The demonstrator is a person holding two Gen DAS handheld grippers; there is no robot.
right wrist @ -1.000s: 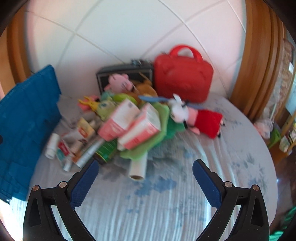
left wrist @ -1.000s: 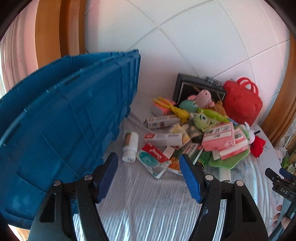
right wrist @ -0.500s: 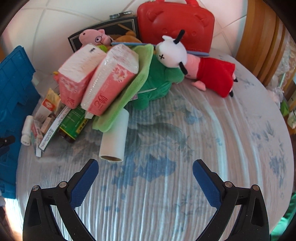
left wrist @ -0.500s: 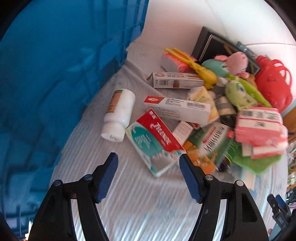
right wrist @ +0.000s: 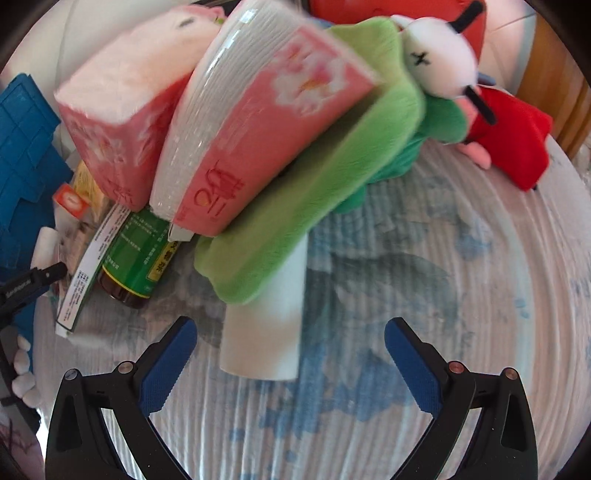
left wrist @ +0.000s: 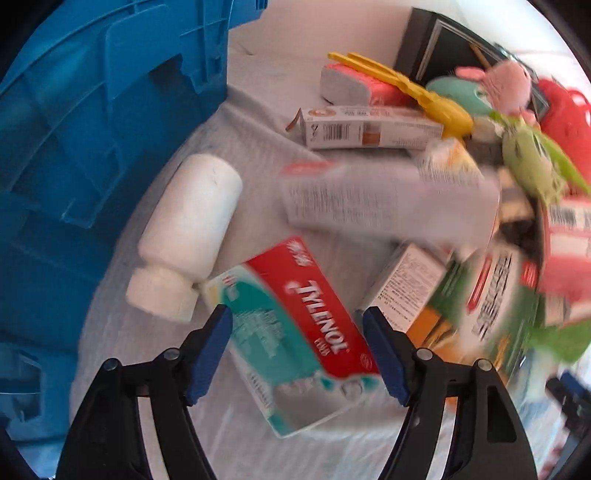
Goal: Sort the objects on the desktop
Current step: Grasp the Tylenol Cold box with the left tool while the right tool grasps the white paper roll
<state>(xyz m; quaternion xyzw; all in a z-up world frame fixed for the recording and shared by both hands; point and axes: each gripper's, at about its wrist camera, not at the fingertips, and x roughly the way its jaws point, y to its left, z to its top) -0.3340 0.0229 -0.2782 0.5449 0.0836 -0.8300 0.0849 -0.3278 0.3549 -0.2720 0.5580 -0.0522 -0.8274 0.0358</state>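
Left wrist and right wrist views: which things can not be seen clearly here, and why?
- Long white box, left wrist view: motion blur, print unreadable.
- Blue crate, left wrist view: cut by the frame edge, inside hidden.
- White roll, right wrist view: far end hidden under the green plush.
- Brown bottle, right wrist view: top hidden under the pink tissue packs.

- A long white carton (left wrist: 388, 205) at the heart of the pile is smeared by motion, its print unreadable.
- The green-labelled box (left wrist: 491, 306) beside it blurs too; its lettering cannot be made out.
- The blue crate (left wrist: 92, 147) runs off the left edge of the left wrist view.
- A white roll (right wrist: 269, 325) lies half buried under the green plush (right wrist: 314, 192), its far end hidden.
- The red bag (right wrist: 369, 7) is cut off at the top of the right wrist view, behind the pink tissue pack (right wrist: 258, 129).
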